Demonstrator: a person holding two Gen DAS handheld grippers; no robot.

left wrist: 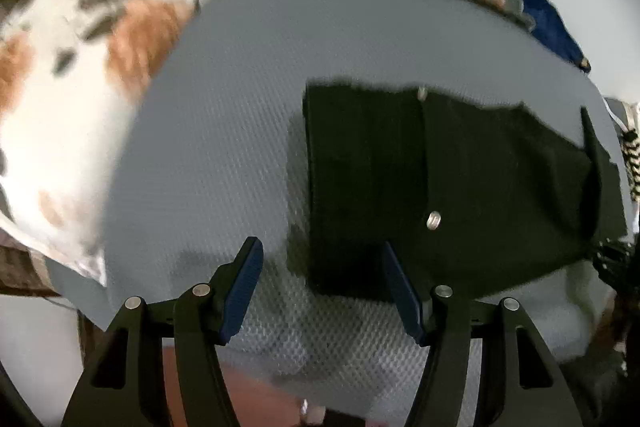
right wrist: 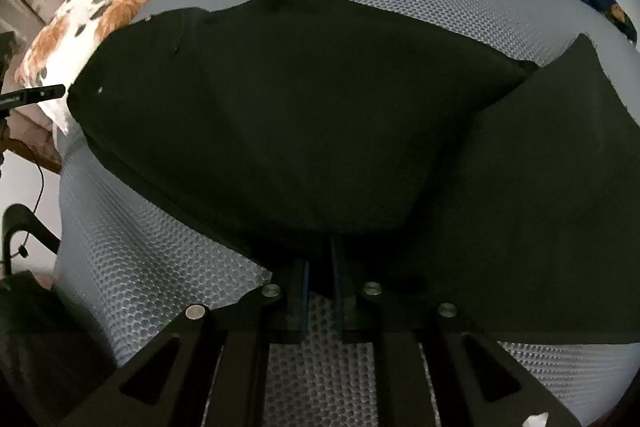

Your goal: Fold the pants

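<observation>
Now the right tongs (right wrist: 320,267) pinch a dark edge of the pants (right wrist: 300,115) at lower centre, likely to carry a fold. The left tongs (left wrist: 320,287) stand spread and empty over the bed (left wrist: 240,107), the pants lying at right.

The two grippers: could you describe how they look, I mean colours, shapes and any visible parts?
Both are alike. The left gripper has two black angular finger arms with triangular cut-outs, round silver pins at the joints, and dark blue ribbed pads on the inner faces. The right gripper has the same black arms, cut-outs and silver pins; its blue pads show only as thin edges. No cables, markings or sleeves are visible.
</observation>
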